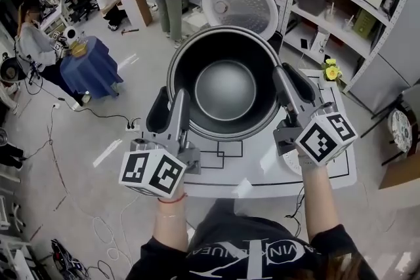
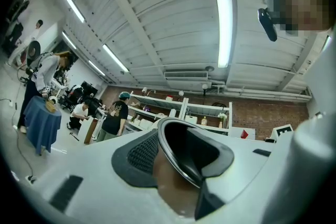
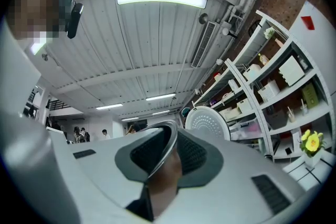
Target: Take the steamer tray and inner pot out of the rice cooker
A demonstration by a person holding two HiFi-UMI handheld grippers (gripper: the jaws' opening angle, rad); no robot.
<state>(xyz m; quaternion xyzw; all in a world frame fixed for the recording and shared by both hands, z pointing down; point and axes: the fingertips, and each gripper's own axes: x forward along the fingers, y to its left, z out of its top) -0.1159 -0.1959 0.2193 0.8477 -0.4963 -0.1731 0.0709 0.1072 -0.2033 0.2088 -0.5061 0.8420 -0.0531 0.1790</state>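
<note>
Both grippers are on the pot (image 1: 226,85). The left gripper (image 1: 172,105) is clenched on the left rim, one jaw inside and one outside; in the left gripper view the metal lip sits pinched between the textured pads (image 2: 139,157). The right gripper (image 1: 293,88) is clamped on the opposite rim the same way, with the edge squeezed between its pads (image 3: 197,157). The pot hangs mouth-up between them over the white worktop (image 1: 262,174), dark and bare inside. I can't make out the cooker body beneath it. Behind the pot, the perforated lid (image 1: 239,4) stands upright, with shelves (image 1: 341,3) off to the right.
</note>
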